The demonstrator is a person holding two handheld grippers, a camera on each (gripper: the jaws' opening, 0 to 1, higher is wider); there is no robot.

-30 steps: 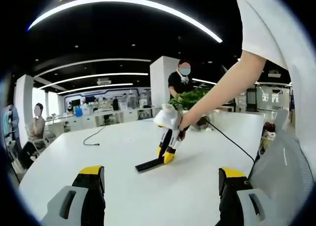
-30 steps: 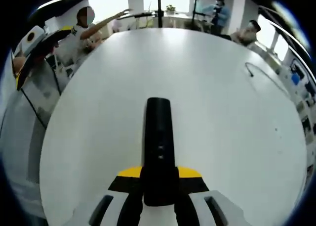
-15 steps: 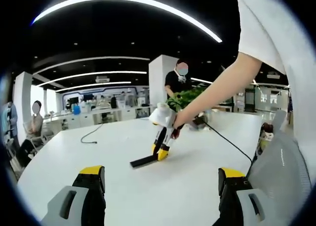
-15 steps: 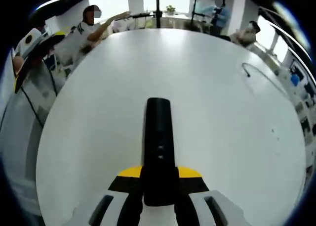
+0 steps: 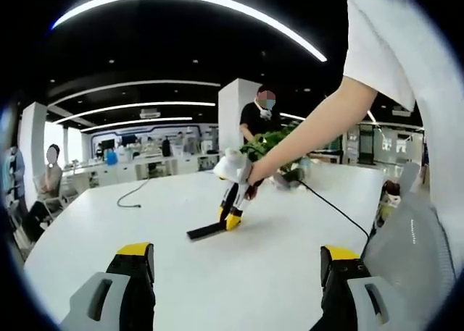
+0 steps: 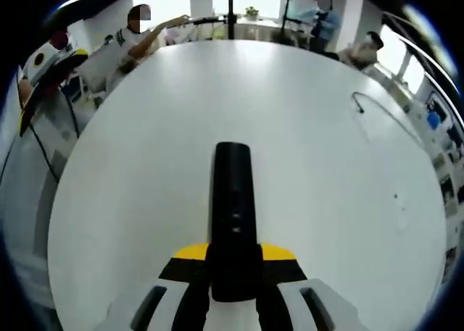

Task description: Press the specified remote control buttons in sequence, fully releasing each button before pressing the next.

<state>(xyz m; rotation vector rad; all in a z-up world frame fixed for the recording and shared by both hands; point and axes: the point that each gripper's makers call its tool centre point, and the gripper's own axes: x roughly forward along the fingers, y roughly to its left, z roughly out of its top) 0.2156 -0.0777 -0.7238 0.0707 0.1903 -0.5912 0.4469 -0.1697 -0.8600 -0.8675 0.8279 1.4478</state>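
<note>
Looking back a second, my right gripper (image 6: 232,262) has slid farther off across the bench (image 6: 304,143), fingers clenched on the remote (image 6: 233,200); my left gripper (image 5: 235,273) fingers are spread wide, grasping nothing.

Black remote control (image 6: 233,215) clamped in right hand-held gripper (image 6: 233,267) (yellow-tipped jaws) above white table (image 6: 326,172)

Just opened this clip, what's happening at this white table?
A person is working with two handheld grippers over a white table. The right gripper is clamped on a black remote control, holding it low over the table, its far end near the surface. The left gripper hangs back with its jaws open and empty. No button is being pressed right now. Other people sit in the background.
</note>
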